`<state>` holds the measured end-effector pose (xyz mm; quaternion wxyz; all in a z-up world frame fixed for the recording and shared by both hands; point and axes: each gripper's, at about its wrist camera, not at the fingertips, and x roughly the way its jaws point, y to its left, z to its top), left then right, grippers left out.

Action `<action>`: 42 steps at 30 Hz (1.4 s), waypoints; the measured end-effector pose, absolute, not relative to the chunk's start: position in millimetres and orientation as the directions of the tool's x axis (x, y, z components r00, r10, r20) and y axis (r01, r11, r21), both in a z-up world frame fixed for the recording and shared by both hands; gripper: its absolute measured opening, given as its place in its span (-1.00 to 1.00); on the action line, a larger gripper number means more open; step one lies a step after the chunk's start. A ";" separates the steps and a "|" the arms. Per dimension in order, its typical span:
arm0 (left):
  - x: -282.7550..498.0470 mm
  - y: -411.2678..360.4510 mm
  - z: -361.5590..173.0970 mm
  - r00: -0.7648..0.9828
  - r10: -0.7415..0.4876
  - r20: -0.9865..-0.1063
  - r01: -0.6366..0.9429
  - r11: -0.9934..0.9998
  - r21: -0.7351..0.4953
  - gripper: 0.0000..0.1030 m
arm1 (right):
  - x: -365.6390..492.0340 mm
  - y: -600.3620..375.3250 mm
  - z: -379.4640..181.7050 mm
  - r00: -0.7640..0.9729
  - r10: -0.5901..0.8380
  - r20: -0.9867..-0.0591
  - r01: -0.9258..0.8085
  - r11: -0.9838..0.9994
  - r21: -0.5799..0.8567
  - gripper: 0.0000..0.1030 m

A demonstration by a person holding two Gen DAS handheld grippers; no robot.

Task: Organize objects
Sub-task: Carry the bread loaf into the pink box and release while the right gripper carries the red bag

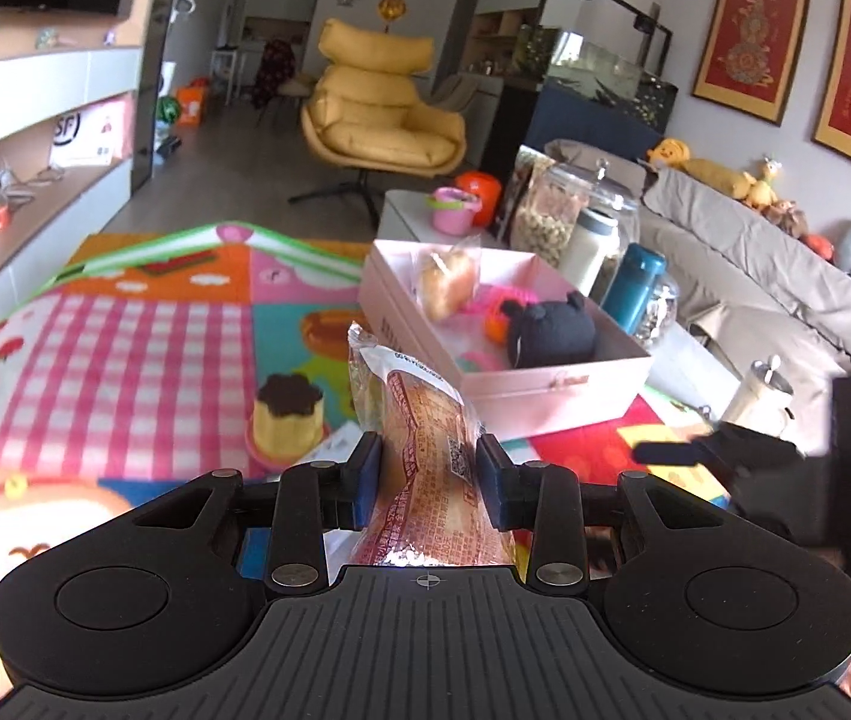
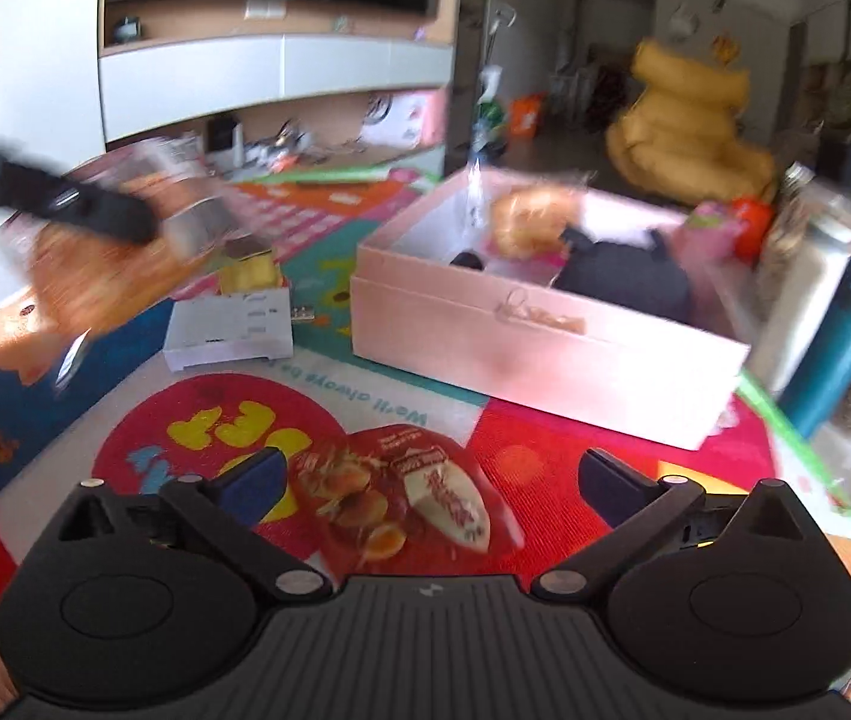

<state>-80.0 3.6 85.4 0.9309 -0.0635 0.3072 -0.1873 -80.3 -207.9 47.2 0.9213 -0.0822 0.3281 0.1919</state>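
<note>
Now: left gripper clamped on bread packet, pink box at 1 o'clock
Right gripper jaws apart over red snack pouch on mat; carry packet over the box rim, clear the black plush, then release low

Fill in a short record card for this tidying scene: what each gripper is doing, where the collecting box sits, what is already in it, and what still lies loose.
left gripper: shut on wrapped bread packet
right gripper: open, above red snack packet on play mat
pink box: open, on mat
in box: black plush toy, bagged bun
loose: toy pudding
</note>
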 end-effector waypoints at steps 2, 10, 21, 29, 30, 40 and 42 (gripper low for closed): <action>-81.4 7.7 82.8 0.742 -0.381 -0.551 0.296 0.924 -0.241 -0.26 | -62.0 -210.9 42.2 0.653 0.326 -0.683 -0.404 0.913 0.049 1.00; -85.2 18.5 73.3 0.733 -0.385 -0.560 0.281 0.922 -0.266 -0.26 | -73.8 -193.1 33.1 0.608 0.357 -0.709 -0.421 0.902 0.093 0.91; -88.4 5.1 67.3 0.703 -0.383 -0.599 0.302 0.924 -0.235 -0.26 | -108.2 -188.1 51.9 0.631 0.370 -0.682 -0.456 0.888 0.060 0.48; -45.2 -11.1 112.3 0.763 -0.406 -0.503 0.307 0.912 -0.271 -0.26 | -134.1 -219.5 91.9 0.759 0.362 -0.542 -0.395 0.917 0.059 0.48; -34.2 -17.8 121.6 0.783 -0.417 -0.462 0.315 0.906 -0.283 -0.26 | -134.2 -222.7 94.3 0.770 0.359 -0.527 -0.384 0.921 0.066 0.48; 67.4 -72.9 76.4 0.773 -0.406 -0.487 0.283 0.909 -0.307 -0.24 | -125.7 -248.2 92.9 0.819 0.284 -0.499 -0.287 0.955 0.072 0.48; 56.8 -55.1 73.3 0.774 -0.431 -0.465 0.271 0.888 -0.371 -0.24 | -123.0 -255.2 93.8 0.821 0.286 -0.494 -0.278 0.956 0.091 0.48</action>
